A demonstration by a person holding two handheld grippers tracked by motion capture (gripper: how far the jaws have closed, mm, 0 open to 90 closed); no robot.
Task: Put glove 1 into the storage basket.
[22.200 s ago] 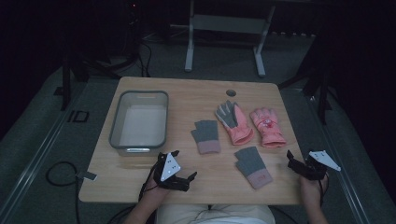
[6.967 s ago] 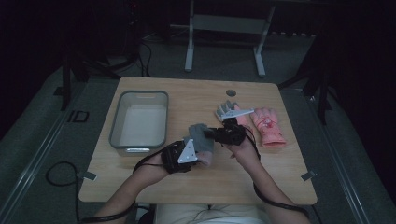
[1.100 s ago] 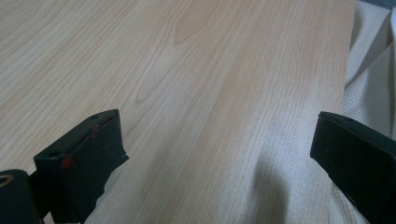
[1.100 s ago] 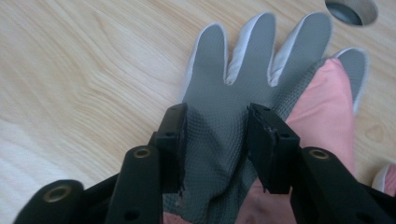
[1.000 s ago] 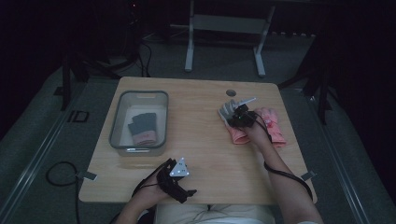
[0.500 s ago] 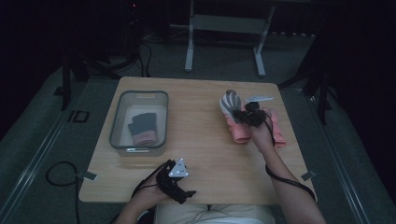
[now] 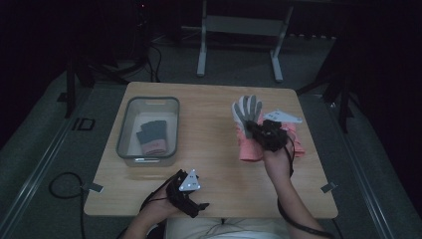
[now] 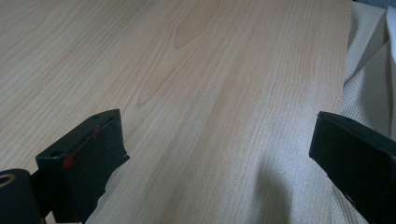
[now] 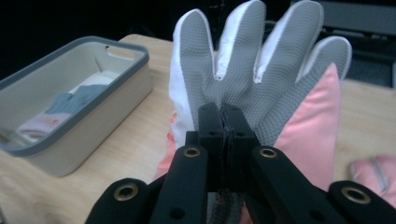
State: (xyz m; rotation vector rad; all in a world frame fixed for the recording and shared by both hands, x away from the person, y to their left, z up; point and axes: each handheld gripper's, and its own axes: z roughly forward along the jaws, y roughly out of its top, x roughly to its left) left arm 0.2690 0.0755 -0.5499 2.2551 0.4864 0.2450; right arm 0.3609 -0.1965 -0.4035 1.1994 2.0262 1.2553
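My right gripper (image 7: 255, 128) has its jaws clamped fully together on the palm of the pink and grey glove (image 7: 247, 110), jaws just finished closing with glove fabric pinched between them. The glove hangs off the table now, lifted at the right side of the wooden table (image 7: 214, 169), fingers pointing up and away from me in the right gripper view (image 9: 261, 60). The second pink glove (image 7: 297, 144) lies flat on the table just right of the held one. The grey bin (image 7: 148, 102) sits at the left of the table with a pair of small grey gloves with pink cuffs (image 7: 151, 137) already inside it. My left gripper (image 7: 191, 204) rests at the near edge of the table, jaws wide apart and holding nothing, bare wood between them in the left gripper view (image 8: 210, 140). Step in hand, I judge: the pick is made, the carry to the bin is next. The next move calls for swinging the glove left across the table, high enough for the dangling cuff to pass the bin's rim, then parting the jaws over the bin. Risk: the floppy glove may drape on the rim rather than drop in. After that the other pink glove remains.
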